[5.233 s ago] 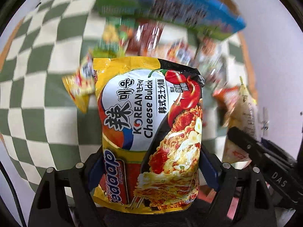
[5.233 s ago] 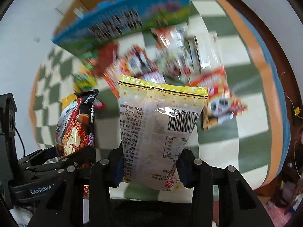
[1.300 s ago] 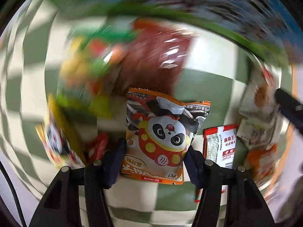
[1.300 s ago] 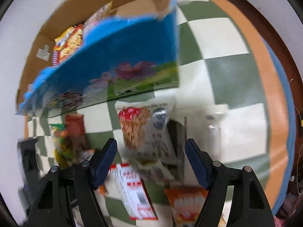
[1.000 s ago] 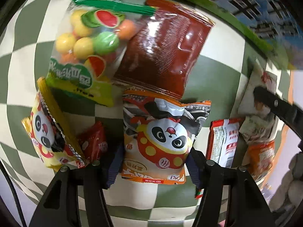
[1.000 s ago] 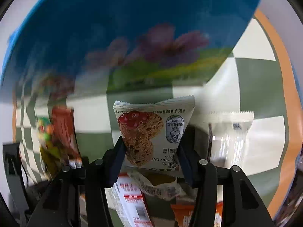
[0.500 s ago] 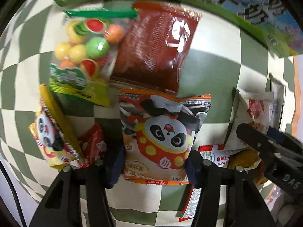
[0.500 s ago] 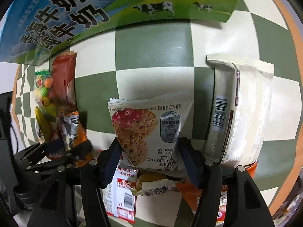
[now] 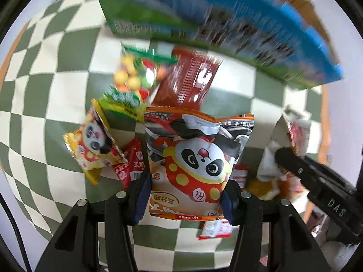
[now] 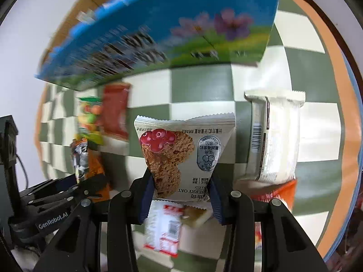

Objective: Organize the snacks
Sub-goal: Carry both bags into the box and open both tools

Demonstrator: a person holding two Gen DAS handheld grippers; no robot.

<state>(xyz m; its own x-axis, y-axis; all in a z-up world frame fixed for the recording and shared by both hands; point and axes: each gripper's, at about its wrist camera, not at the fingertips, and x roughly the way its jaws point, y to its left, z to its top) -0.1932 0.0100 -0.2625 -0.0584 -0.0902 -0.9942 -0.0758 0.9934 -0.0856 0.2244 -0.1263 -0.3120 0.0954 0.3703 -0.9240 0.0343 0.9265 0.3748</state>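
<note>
The left gripper [image 9: 185, 200] is closing and now squeezes the orange panda bag [image 9: 197, 158], in the low middle of its view. A moment ago that bag lay flat on the checked cloth [image 9: 45, 72]; now it hangs lifted above the other snacks. The right gripper [image 10: 180, 199] is closing too, pinching the cranberry oat pack [image 10: 181, 154] in the middle of its view, also raised off the cloth. The blue box [image 10: 158, 29] sits along the top. Both snacks look ready to go into it.
</note>
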